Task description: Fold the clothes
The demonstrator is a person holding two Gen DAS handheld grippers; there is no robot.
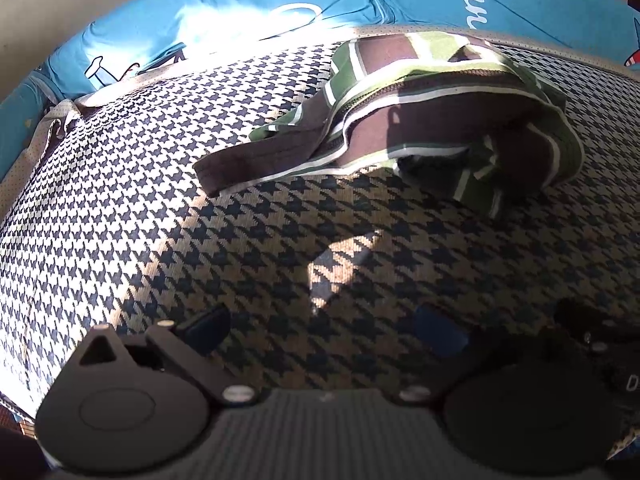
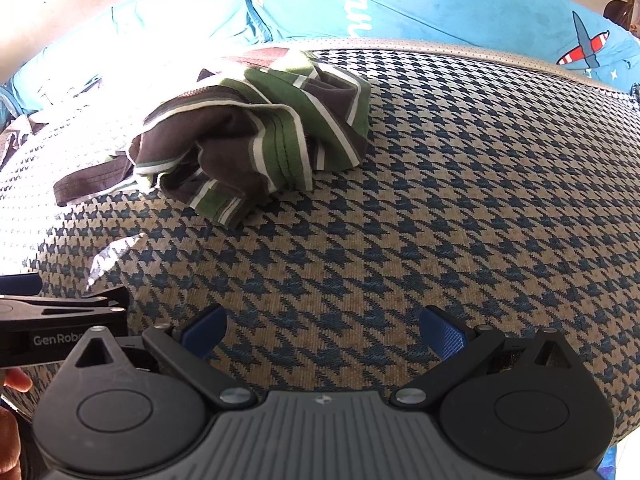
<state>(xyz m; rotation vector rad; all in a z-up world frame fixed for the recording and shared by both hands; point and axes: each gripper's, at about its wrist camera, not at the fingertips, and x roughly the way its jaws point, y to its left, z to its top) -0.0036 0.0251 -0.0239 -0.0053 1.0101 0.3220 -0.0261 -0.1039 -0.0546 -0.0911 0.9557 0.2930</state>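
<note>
- Over the near edge of the houndstooth cushion (image 2: 460,184): right tongs (image 2: 324,332) spread wide, blue pads (image 2: 442,338) well apart, nothing between them, hovering above bare fabric.
- Just beside, toward the near left corner: left tongs (image 1: 320,326) likewise wide and empty, pads in shadow over the same patterned surface; seen side-on at the left edge of the right wrist view, with fingertips (image 2: 16,380) of the person's hand below.
- Farther out, toward the far edge of the cushion, left of centre: striped garment (image 2: 248,136), green and brown with white lines, lying crumpled in a loose heap, well apart from both tongs.
- One brown band or strap (image 1: 248,164) trailing out of the heap toward the left edge, flat on the cushion.
- Beyond the far edge: blue printed bedding (image 2: 440,4), partly washed out by strong sunlight.
- Progress, judged from the lie of things: none visible; garment neither spread flat nor creased over, not yet gripped.
- Left to do: reach in, take hold, spread out, then fold.
</note>
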